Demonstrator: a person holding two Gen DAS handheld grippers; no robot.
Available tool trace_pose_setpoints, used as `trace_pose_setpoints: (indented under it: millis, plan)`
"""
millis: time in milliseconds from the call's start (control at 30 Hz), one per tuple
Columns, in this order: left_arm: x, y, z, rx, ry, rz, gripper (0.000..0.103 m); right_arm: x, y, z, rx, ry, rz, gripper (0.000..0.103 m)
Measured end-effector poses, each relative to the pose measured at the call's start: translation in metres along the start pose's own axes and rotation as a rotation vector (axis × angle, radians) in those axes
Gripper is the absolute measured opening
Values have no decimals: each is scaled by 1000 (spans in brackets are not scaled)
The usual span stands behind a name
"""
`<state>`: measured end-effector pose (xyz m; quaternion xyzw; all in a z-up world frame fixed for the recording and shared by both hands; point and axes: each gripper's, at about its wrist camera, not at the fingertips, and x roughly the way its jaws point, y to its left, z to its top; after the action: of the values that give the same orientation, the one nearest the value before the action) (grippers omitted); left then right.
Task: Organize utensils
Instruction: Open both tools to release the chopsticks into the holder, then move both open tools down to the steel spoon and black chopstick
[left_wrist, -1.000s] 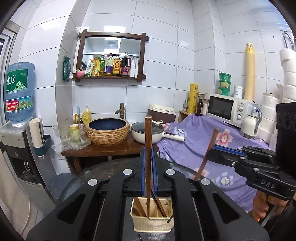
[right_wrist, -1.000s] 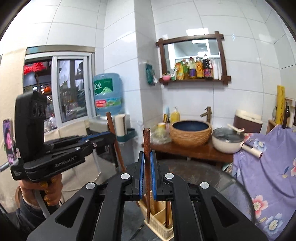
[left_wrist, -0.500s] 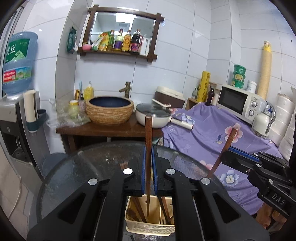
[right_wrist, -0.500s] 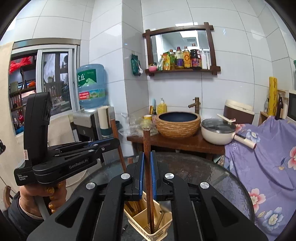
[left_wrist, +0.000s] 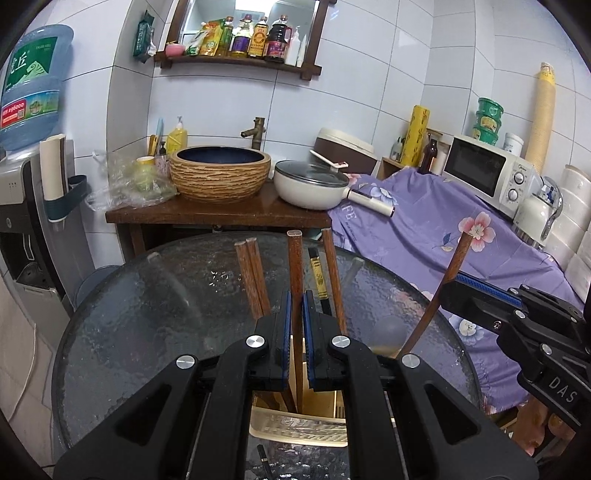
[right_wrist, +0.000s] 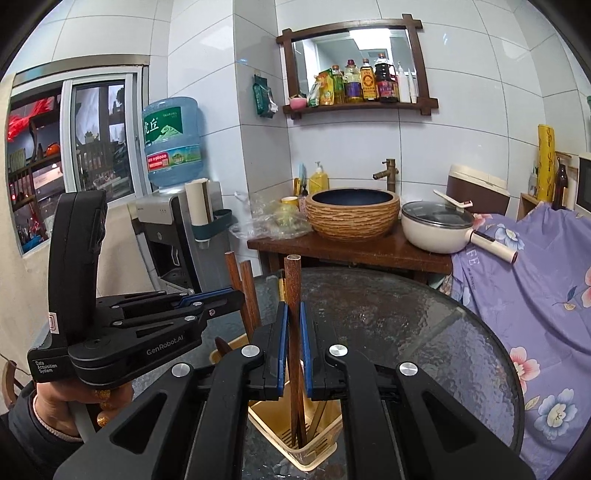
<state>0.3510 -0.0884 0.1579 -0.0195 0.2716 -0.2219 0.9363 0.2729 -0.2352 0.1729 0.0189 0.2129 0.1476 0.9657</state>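
Note:
My left gripper (left_wrist: 294, 314) stands around a brown wooden chopstick (left_wrist: 294, 266) that is upright, its lower end inside the beige utensil holder (left_wrist: 299, 424); its jaws have parted a little and a thin gap shows on each side. My right gripper (right_wrist: 291, 325) stands the same way around a second chopstick (right_wrist: 292, 280), its tip down in the holder (right_wrist: 295, 439). Several other chopsticks (left_wrist: 253, 277) and a black-and-gold utensil (left_wrist: 317, 277) stand in the holder. The right gripper also shows in the left wrist view (left_wrist: 454, 291), and the left gripper in the right wrist view (right_wrist: 225, 299).
The holder stands on a round glass table (left_wrist: 147, 314). Behind it a wooden stand (left_wrist: 221, 210) carries a woven basin (left_wrist: 219, 173) and a white pan (left_wrist: 314, 184). A purple floral cloth (left_wrist: 424, 229) covers the counter at right; a water dispenser (right_wrist: 173, 221) stands at left.
Both grippers have come down with their chopsticks into the holder. Both pairs of jaws have loosened from a tight grip to a slight gap.

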Motion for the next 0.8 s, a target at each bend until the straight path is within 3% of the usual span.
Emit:
trace_pose_setpoints:
  millis: [300, 367, 433, 500, 567, 633, 700, 800]
  plan:
    - [7, 2, -3, -7, 16, -11, 7, 5, -2, -3, 7, -3, -7, 7]
    - [6, 1, -3, 2, 19, -9, 7, 6, -2, -4, 12, 5, -5, 11]
    - [4, 0, -3, 15, 17, -1, 8, 6, -3, -5, 17, 1, -12, 24]
    - [1, 0, -4, 17, 14, -5, 19, 4, -4, -7, 20, -4, -16, 37]
    - [-9, 2, -5, 0, -9, -11, 59, -1, -4, -9, 29, -22, -15, 39]
    - [-23, 8, -6, -33, -44, -30, 69, -7, -4, -11, 33, -32, -14, 42]
    - [-34, 11, -8, -40, -54, -27, 70, -15, -3, -14, 37, -49, -19, 48]
    - [-51, 20, -19, -54, -75, -10, 81, -31, 1, -24, 42, -65, -9, 55]
